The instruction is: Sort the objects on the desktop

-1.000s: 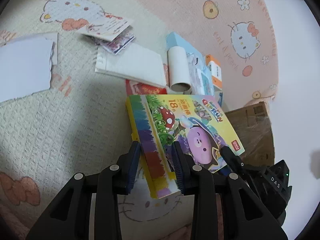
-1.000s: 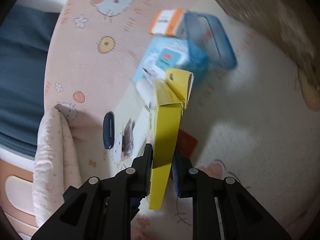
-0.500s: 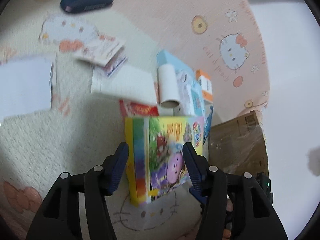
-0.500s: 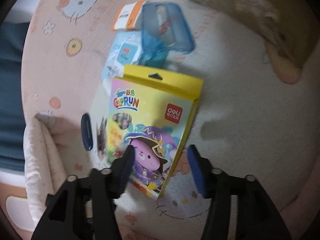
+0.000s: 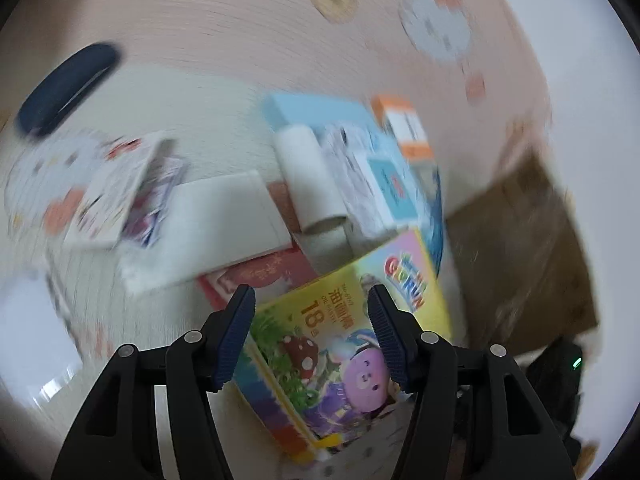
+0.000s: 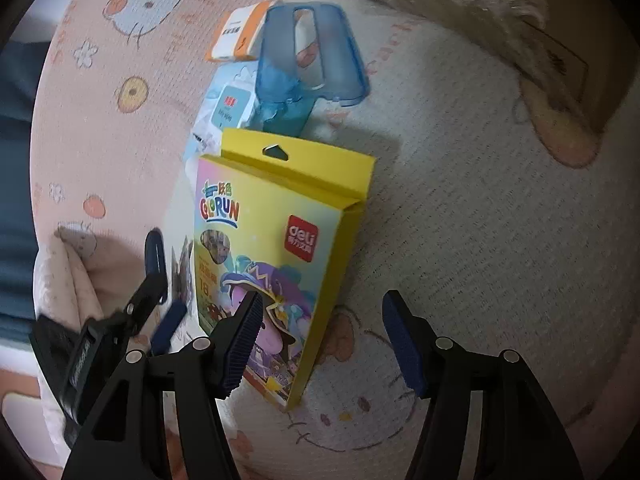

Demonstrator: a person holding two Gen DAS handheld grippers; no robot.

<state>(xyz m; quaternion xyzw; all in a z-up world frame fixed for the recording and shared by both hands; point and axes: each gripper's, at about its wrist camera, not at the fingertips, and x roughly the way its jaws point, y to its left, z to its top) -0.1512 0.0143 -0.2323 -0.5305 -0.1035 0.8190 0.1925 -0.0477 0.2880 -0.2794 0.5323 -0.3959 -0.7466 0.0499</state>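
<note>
Yellow crayon box (image 6: 276,264) lies flat on the mat (image 6: 500,240), released; both grippers' fingers (image 5: 236,332) (image 6: 402,344) opening, nothing held; next calls for choosing another item, perhaps the blue case (image 6: 316,52) at 12 o'clock.

Both the left gripper (image 5: 311,334) and the right gripper (image 6: 322,340) have black angular plastic frames, silver screws at the joints, and ribbed dark-blue finger pads (image 5: 236,336).

Cartoon-cat play mat (image 6: 500,220), pink border and cream centre, covers the floor. Brown cardboard box (image 6: 532,36) sits at the mat's far right edge. Pale folded cloth (image 6: 60,276) lies against the mat's left edge.
</note>
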